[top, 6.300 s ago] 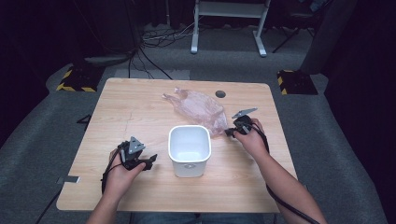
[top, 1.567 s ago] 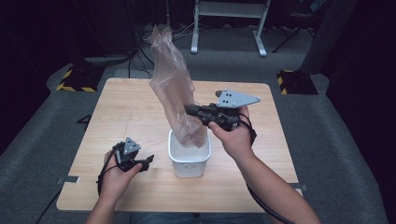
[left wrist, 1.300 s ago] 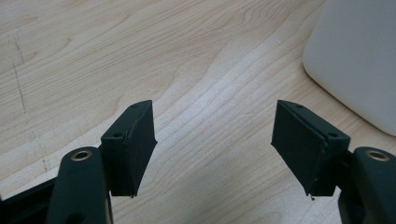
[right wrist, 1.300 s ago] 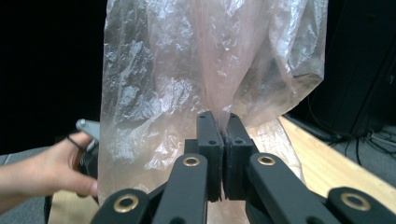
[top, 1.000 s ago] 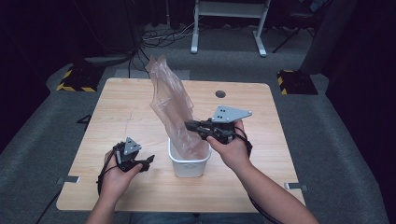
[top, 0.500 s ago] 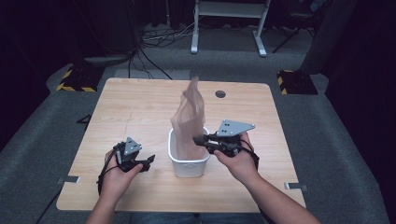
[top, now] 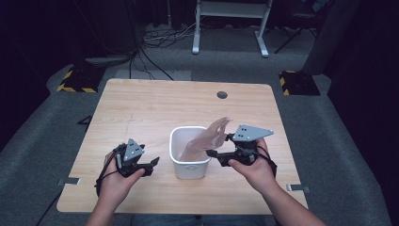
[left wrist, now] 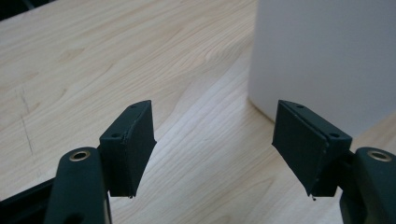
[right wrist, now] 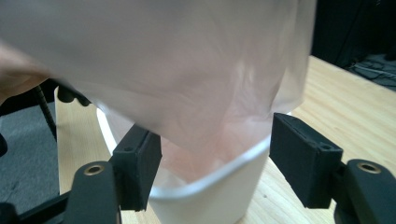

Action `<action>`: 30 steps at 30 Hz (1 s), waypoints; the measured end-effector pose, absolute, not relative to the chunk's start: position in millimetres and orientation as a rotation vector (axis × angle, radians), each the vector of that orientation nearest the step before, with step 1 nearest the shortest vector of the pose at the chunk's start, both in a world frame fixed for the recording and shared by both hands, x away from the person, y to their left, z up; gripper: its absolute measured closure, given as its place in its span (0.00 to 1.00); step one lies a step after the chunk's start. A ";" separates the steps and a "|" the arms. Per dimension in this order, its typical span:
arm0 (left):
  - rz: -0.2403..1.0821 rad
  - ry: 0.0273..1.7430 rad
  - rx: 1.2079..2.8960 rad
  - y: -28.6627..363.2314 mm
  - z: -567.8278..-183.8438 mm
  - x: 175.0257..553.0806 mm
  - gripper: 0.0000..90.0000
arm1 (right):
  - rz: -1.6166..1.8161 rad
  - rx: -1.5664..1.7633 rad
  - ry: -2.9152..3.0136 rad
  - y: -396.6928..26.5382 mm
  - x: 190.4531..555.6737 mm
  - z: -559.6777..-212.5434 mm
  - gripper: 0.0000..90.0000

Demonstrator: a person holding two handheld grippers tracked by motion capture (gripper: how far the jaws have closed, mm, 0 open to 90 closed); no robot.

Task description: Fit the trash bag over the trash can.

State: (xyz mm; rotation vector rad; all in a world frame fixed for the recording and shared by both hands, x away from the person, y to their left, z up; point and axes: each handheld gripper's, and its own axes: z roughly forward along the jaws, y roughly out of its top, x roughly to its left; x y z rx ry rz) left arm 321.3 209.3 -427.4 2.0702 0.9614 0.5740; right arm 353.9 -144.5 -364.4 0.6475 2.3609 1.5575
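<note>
We stuff a pink plastic bag [top: 207, 139] into the white bin [top: 189, 165] at table centre; right gripper [top: 214, 154], at its 3 o'clock, has just opened, releasing the bag; left gripper [top: 155, 161] gapes empty; next, tuck the film down evenly.

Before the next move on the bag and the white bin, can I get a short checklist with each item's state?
1. Bag partly in the white bin: ok, lower part inside, top sticks out over the rim toward the right.
2. Right gripper released: ok, its jaws have just been opening, pads off the bag.
3. Left gripper free: ok, jaws open, nothing between them.
4. Bin upright on the table: ok.
5. Bag fully seated in the bin: not ok.
6. Bag mouth open: cannot tell.
</note>
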 end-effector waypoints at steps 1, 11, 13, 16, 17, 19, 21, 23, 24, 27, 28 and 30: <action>0.567 0.951 2.067 207.4 -424.7 319.0 0.33 | 1.564 0.658 2.341 -150.8 353.0 -361.5 0.39; 0.583 0.853 2.068 194.7 -398.6 300.6 0.33 | 1.608 0.672 2.273 -150.6 361.5 -349.1 0.40; 0.574 0.830 2.062 192.6 -394.4 297.7 0.33 | 1.605 0.677 2.273 -146.1 363.6 -348.1 0.40; 0.533 0.791 2.021 190.7 -389.1 294.1 0.33 | 1.587 0.681 2.283 -130.9 370.9 -348.4 0.40; 0.523 0.782 2.002 190.2 -387.5 293.2 0.34 | 1.579 0.682 2.286 -126.2 372.9 -349.4 0.40; 0.504 0.765 1.981 189.2 -384.6 291.8 0.34 | 1.548 0.708 2.312 -114.8 377.8 -354.1 0.40; 0.493 0.746 1.961 187.6 -381.9 290.9 0.34 | 1.544 0.714 2.320 -112.1 379.2 -355.5 0.39; 0.480 0.721 1.942 183.8 -377.4 290.3 0.35 | 1.537 0.713 2.328 -107.3 380.9 -357.7 0.39; 0.480 0.721 1.942 183.8 -377.4 290.3 0.35 | 1.537 0.714 2.327 -107.0 381.1 -357.8 0.39; 0.481 0.702 1.913 174.2 -374.3 292.4 0.37 | 1.539 0.717 2.326 -106.9 380.8 -357.3 0.39; 0.481 0.702 1.913 174.2 -374.3 292.4 0.37 | 1.539 0.717 2.326 -106.9 380.8 -357.3 0.39; 0.481 0.697 1.907 168.1 -373.9 297.1 0.42 | 1.538 0.716 2.330 -106.7 379.8 -357.0 0.39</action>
